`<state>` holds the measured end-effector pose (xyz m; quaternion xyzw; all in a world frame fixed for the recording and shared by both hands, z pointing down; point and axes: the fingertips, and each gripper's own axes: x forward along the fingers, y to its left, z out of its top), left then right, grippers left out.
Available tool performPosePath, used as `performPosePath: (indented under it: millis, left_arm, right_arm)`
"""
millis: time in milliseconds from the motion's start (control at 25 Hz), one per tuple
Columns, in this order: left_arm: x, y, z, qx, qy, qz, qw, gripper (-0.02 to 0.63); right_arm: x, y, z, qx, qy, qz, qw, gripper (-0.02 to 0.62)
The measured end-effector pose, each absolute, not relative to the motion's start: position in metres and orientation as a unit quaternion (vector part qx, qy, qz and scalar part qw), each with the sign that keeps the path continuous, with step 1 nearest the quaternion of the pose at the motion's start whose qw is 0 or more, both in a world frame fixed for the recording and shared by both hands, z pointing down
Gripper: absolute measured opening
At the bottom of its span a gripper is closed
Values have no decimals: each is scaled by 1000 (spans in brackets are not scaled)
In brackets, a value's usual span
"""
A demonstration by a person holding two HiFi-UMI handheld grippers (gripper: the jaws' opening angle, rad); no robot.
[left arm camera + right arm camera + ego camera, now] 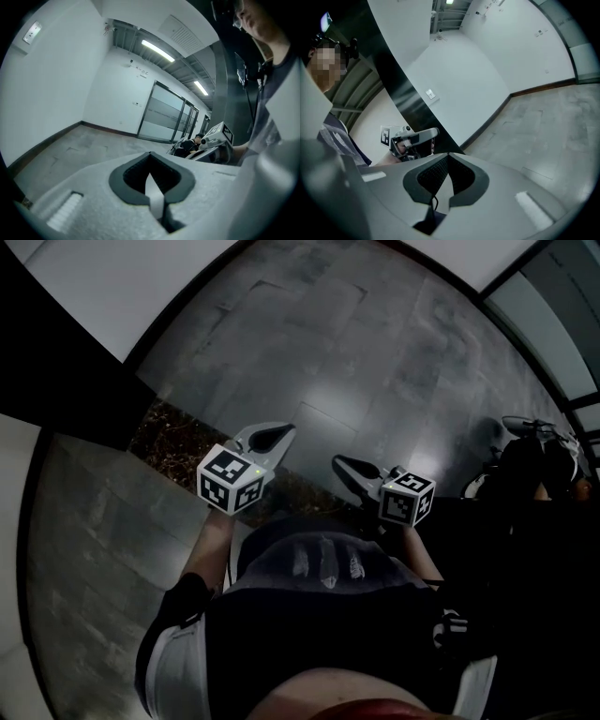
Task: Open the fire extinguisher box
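Fire extinguisher box: not made out in any of the three views, so where it lies relative to either gripper cannot be told.

Left gripper (279, 434): held low in front of the person's body, at the left of the head view, with its tips pointing away over the floor (375, 343). The jaws are together with the tips meeting, and nothing is between them (its own view shows only the dark teardrop hollow behind the tips). The left cube (231, 480) sits at its rear, next to the wrist.

Right gripper (343, 465): just beside the left one but not touching it, with its tips angled up and to the left in the head view. The jaws are likewise closed to a point and empty. The right cube (408, 496) sits at its rear.

Cross-sightings: each gripper shows in the other's view, held in a hand off to one side.

Surroundings:
- Grey tiled floor.
- A dark column (66, 390) at the left of the head view.
- A white wall (464, 70) bearing a small switch plate (431, 95).
- Glass partitions (161, 115) along the far side of the room.
- Strip lights (157, 50) on the ceiling.
- A second person (192, 143) low down in the distance near the partitions.
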<state>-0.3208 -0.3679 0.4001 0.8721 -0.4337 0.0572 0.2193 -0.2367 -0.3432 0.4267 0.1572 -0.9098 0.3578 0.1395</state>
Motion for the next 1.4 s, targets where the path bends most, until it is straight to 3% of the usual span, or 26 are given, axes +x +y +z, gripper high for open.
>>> performPosePath:
  millis: [560, 960, 1200, 1400]
  left_arm:
    - [-323, -400, 420, 899, -351, 5, 264, 0]
    - [-260, -403, 405, 940, -242, 37, 238, 0]
    - [-244, -451, 391, 933, -239, 34, 268, 0]
    - [-236, -457, 394, 944, -229, 52, 232, 0]
  right_arm:
    - [-270, -381, 433, 171, -892, 396, 136, 2]
    - [-263, -413, 412, 125, -886, 445, 43, 0]
    - [-247, -452, 395, 71, -892, 445, 27, 0]
    - [-241, -458, 398, 65, -897, 437, 10, 0]
